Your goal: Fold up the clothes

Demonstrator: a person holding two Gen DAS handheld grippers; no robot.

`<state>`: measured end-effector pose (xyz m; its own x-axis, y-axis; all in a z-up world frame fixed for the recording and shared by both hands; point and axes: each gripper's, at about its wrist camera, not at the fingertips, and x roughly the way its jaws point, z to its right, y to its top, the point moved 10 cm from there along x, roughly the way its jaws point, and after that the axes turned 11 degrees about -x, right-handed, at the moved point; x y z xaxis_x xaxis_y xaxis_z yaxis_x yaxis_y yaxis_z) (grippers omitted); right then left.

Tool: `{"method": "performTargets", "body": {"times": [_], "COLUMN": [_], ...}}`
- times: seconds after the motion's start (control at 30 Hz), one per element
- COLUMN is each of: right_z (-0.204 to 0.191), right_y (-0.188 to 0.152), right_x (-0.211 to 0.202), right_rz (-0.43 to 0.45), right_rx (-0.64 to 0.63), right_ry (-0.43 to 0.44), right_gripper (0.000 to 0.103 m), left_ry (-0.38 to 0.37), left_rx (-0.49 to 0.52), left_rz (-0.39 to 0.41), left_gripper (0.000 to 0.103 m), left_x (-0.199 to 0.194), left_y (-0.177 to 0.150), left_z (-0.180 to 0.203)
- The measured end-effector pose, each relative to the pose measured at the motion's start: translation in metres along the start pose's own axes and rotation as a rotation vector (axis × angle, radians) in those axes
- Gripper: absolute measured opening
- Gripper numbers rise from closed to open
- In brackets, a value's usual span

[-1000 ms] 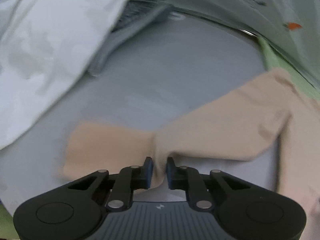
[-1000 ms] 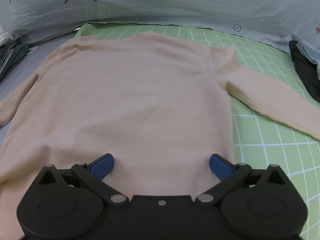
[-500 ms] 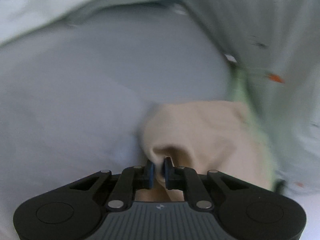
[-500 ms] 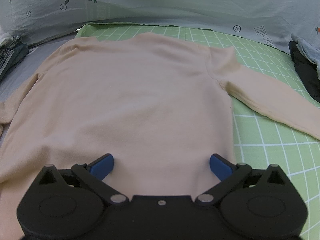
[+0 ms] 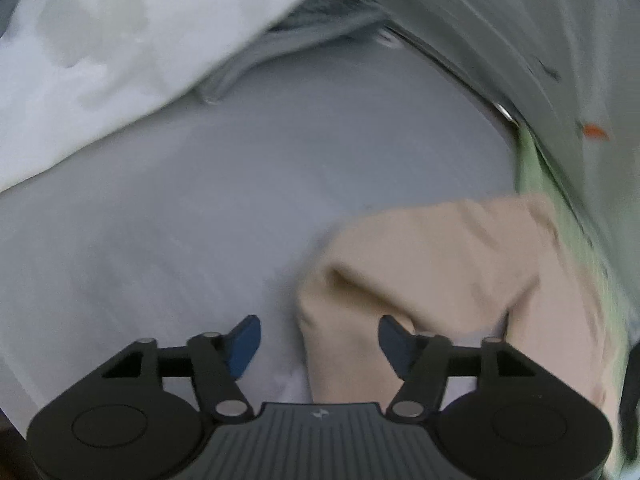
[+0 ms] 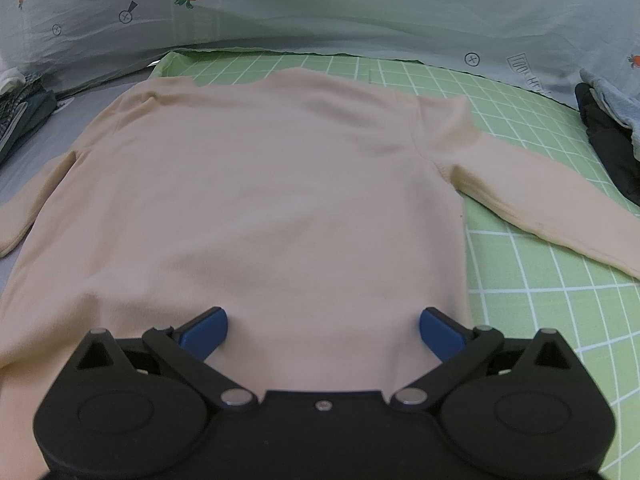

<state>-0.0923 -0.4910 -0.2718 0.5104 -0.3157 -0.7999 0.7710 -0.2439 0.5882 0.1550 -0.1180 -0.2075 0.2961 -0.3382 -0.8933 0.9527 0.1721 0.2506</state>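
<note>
A peach long-sleeved top [image 6: 280, 200] lies flat, partly on a green grid mat [image 6: 540, 312], neck away from me. Its right sleeve [image 6: 560, 208] stretches out over the mat. Its left sleeve [image 5: 420, 272] is bunched and doubled over on the grey sheet [image 5: 200, 220]. My left gripper [image 5: 318, 342] is open just above that sleeve, whose fold lies between the blue fingertips [image 5: 244, 340]. My right gripper [image 6: 322, 330] hovers open over the lower hem of the top, nothing held.
A white cloth [image 5: 100, 60] and striped grey garments [image 5: 320, 12] lie beyond the sleeve. A carrot-print sheet [image 6: 320, 12] rises behind the mat. Dark and grey-blue clothes [image 6: 608, 136] pile at the right edge; folded grey items [image 6: 20, 112] at the left.
My left gripper, shut on the left sleeve before, has opened and let it go. The sleeve, pulled inward toward the body, now lies bunched and folded. The right gripper has not moved.
</note>
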Motion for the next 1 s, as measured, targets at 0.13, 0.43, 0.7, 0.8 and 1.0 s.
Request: {"method": "performTargets", "body": {"times": [0.13,0.43,0.7,0.8,1.0], "right_z": [0.001,0.002,0.003,0.003,0.003], "right_y": [0.0,0.0,0.004,0.004,0.003], "right_x": [0.0,-0.001,0.001,0.001,0.001], "right_rz": [0.004,0.006,0.02,0.025,0.028], "right_rx": [0.0,-0.007,-0.013,-0.012,-0.007], "right_ry": [0.0,0.005,0.011,0.009,0.004], "right_gripper": [0.103,0.103,0.103,0.103,0.103], "left_ry": [0.028,0.125,0.33,0.381,0.386], "left_rx": [0.061,0.098,0.024,0.063,-0.004], "left_rz": [0.01,0.061,0.219,0.258,0.171], "left_gripper": [0.067,0.011,0.044,0.053,0.068], "left_x": [0.004,-0.002,-0.031,-0.039,-0.017], "left_y": [-0.013,-0.005,0.063,0.065,0.048], "left_z": [0.007,-0.01,-0.072,-0.075,-0.081]}}
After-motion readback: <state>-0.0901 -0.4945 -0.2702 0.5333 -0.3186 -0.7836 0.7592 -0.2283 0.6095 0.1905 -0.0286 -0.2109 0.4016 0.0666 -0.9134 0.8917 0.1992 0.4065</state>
